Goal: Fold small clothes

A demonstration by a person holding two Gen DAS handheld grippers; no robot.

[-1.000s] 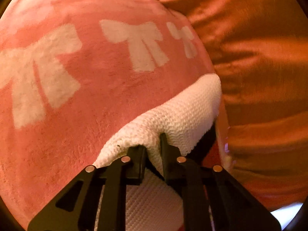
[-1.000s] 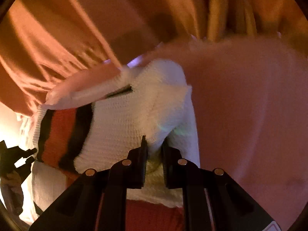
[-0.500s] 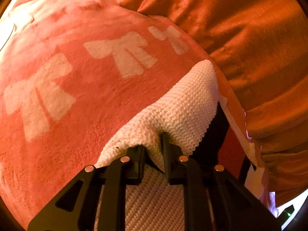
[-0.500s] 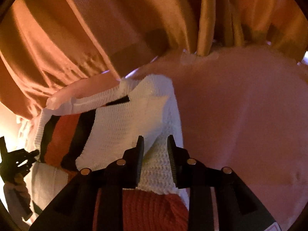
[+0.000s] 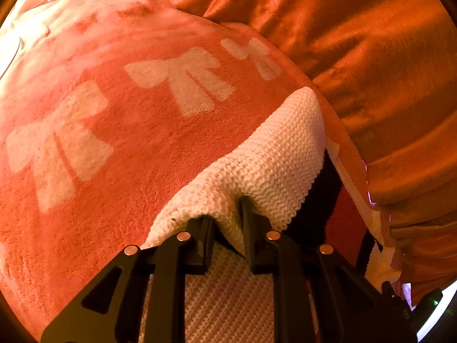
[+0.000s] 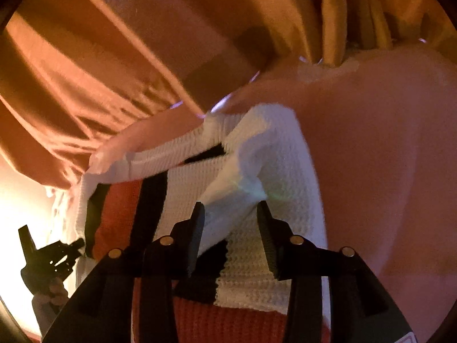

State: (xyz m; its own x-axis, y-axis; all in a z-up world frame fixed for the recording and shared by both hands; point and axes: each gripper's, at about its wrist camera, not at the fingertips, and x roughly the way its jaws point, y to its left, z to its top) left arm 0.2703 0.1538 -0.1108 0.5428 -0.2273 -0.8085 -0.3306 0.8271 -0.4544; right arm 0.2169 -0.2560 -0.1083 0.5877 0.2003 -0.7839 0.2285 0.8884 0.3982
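A small white knit sweater (image 5: pixel 274 165) with black and orange-red stripes lies on a pink fleece blanket (image 5: pixel 120 154) printed with white bows. My left gripper (image 5: pixel 227 217) is shut on a raised fold at the sweater's white edge. In the right wrist view the sweater (image 6: pixel 182 188) spreads to the left, its ribbed hem towards the back. My right gripper (image 6: pixel 230 208) has its jaws opening; a loose white fold stands between them and the pads do not press on it. The left gripper (image 6: pixel 51 254) shows at the far left, held by a hand (image 6: pixel 54 288).
Shiny orange fabric (image 5: pixel 371 65) hangs in folds just behind the blanket's edge and fills the back in both views (image 6: pixel 120 57). The pink blanket (image 6: pixel 385 177) stretches to the right of the sweater. Bright light glares at the lower left of the right wrist view.
The right jaws went from pinched on the white fold to well apart, and the fold now sits loose. The left wrist view has rolled; more of the stripes show at its right.
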